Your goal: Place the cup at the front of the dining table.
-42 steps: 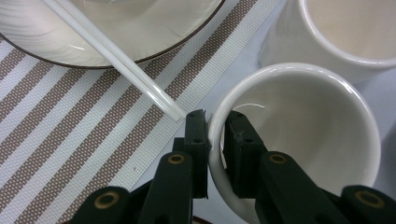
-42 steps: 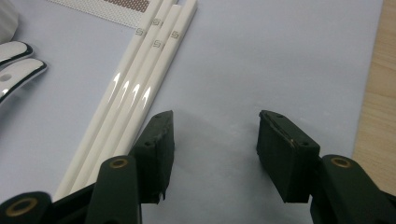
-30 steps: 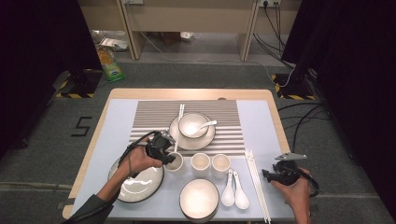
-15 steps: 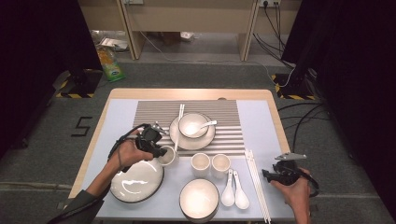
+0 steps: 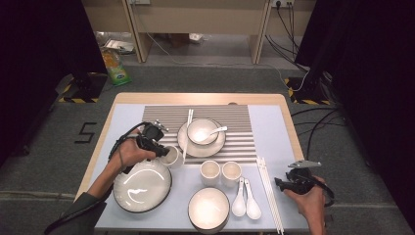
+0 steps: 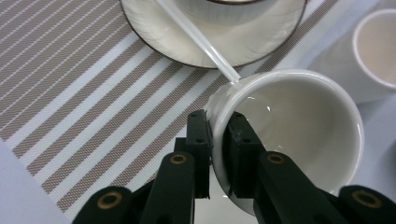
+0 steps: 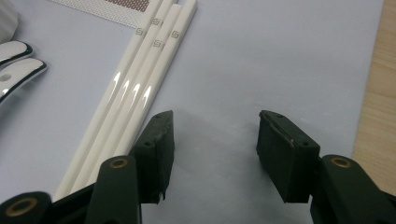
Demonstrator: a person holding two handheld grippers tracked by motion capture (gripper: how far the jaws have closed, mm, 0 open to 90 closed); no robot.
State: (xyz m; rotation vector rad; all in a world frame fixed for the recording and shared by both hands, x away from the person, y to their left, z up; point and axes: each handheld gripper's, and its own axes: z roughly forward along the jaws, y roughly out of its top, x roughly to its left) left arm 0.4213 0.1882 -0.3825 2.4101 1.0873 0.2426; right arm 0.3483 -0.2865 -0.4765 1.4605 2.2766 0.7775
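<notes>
While our left gripper [image 5: 164,151] pinches the rim of a white cup [image 6: 299,135], one jaw sits inside the wall and the other outside, closed narrow on the thin porcelain. In the left gripper view the cup tilts, its mouth open just beyond the fingertips and to their right. Its far rim touches the tip of a pair of chopsticks [image 6: 196,39], which runs away from the fingers onto a plate [image 6: 154,32] lying further ahead on the striped mat [image 6: 70,93]. In the high view we see the cup [image 5: 171,155] at the tip of the jaws, between the large plate [image 5: 142,186] under our left hand and the plate [image 5: 188,147] that carries a bowl [image 5: 202,131] with a spoon [image 5: 218,130].

Our right gripper [image 7: 212,154] holds nothing; its jaws stand wide apart over the bare blue cloth [image 7: 289,56]. Just to the left of its left finger lie white chopsticks [image 7: 135,98], running away from us, and further left are two spoons [image 7: 14,70]. The wooden table edge [image 7: 376,107] passes to the right of the right finger. In the high view this gripper [image 5: 280,183] rests near the table's front corner, well apart from the cup.
</notes>
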